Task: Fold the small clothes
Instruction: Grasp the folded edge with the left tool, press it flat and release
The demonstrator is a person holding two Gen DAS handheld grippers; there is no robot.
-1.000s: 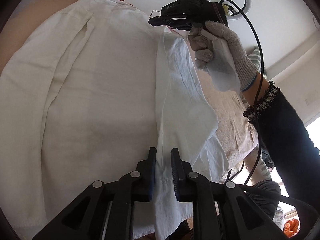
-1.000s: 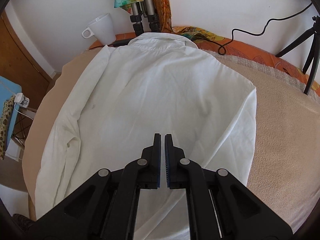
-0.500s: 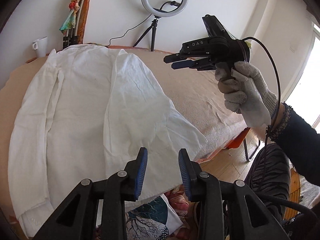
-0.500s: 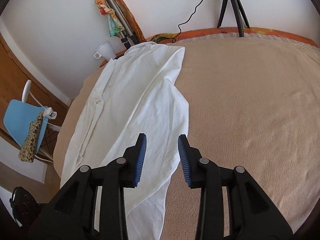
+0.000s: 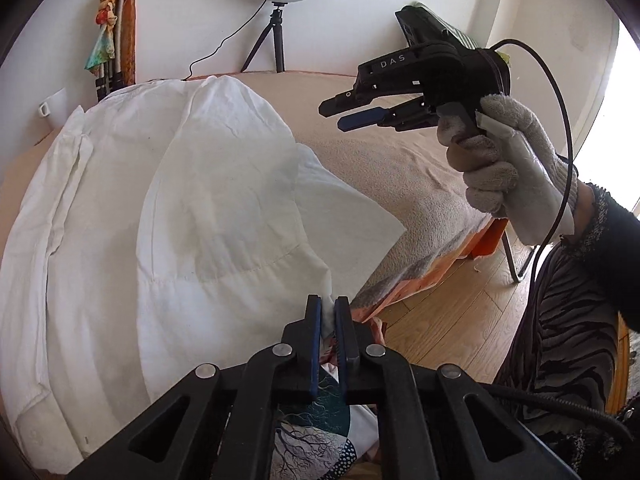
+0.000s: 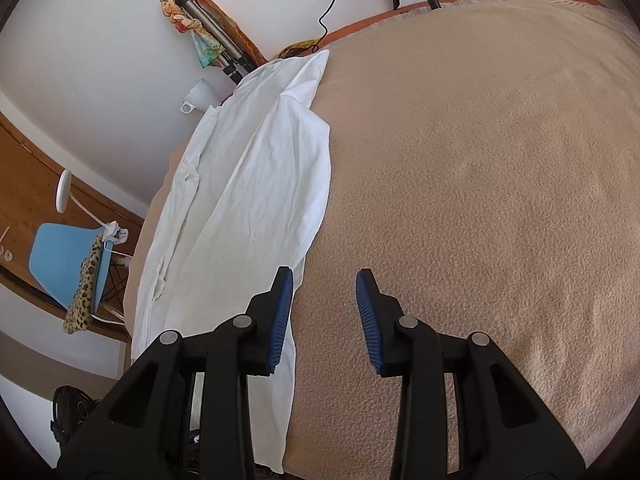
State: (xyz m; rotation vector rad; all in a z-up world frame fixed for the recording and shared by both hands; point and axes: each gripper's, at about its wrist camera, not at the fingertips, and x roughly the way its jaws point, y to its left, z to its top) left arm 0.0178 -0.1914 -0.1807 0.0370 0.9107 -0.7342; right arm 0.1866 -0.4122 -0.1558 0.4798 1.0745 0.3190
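- The white shirt [image 5: 168,208] lies spread on the bed [image 6: 480,184], along its left side as seen from the right wrist, collar end toward the far wall by the mug [image 6: 200,94] and the tripod [image 6: 216,40].
- One side panel is already folded inward over the body; its lower corner juts out flat toward the bed's near edge.
- The left gripper [image 5: 328,312] has its jaws clamped on a pinch of the shirt's hem at that near edge; a small bunch of white cloth shows between the blue pads.
- The right gripper [image 6: 324,284] hangs above the bare blanket just beside the shirt's long edge, jaws partly open with nothing between them. From the left wrist it shows held up in a gloved hand [image 5: 504,168], clear of the cloth.
- Handling, as I judge it: thin woven cotton, light and limp. It will drape and sag from any single pinch, so one corner lifted alone will drag the rest crooked.
- The fleecy blanket looks grippy; sliding the shirt would likely ruck it, so lifting and laying over seems safer.
- Not fragile or slippery, but a shallow pinch could slip off a single layer.
- Best holds look like the doubled seams: hem corners, shoulder seam, collar edge. The free right gripper would do well at the far end of the same folded edge, so both ends travel together.
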